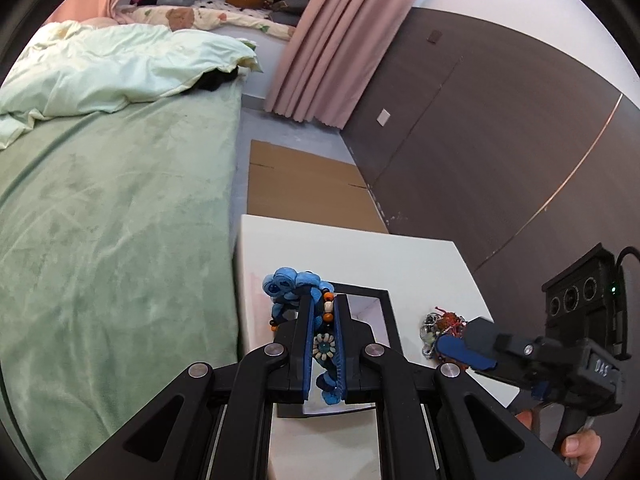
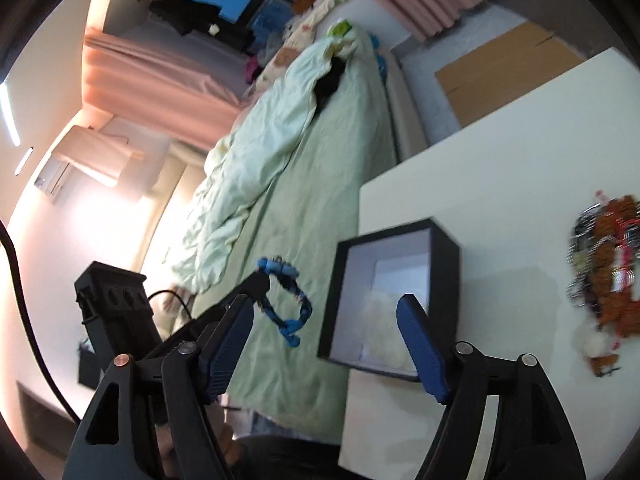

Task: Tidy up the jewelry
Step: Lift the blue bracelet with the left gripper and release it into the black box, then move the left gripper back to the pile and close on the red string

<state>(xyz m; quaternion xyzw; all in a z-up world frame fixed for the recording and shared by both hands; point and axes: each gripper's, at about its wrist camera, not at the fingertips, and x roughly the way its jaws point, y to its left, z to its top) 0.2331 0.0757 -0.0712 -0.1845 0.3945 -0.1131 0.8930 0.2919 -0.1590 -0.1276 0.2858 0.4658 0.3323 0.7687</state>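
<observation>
My left gripper (image 1: 324, 300) is shut on a blue fabric necklace (image 1: 290, 282) with orange, white and black beads, held just above the open black box (image 1: 384, 308) on the white table (image 1: 340, 248). In the right wrist view the necklace (image 2: 288, 300) hangs as a loop from the left gripper (image 2: 262, 278), left of the box (image 2: 444, 240), which holds pale round pieces (image 2: 384, 328). My right gripper (image 2: 326, 318) is open and empty, near the box. A tangled pile of jewelry (image 1: 442, 326) lies on the table right of the box (image 2: 604, 280).
A bed with a green cover (image 1: 112, 220) runs along the table's left side. Flat cardboard (image 1: 304, 184) lies on the floor beyond the table. A dark wall panel (image 1: 500, 160) stands to the right. Pink curtains (image 1: 320, 40) hang at the back.
</observation>
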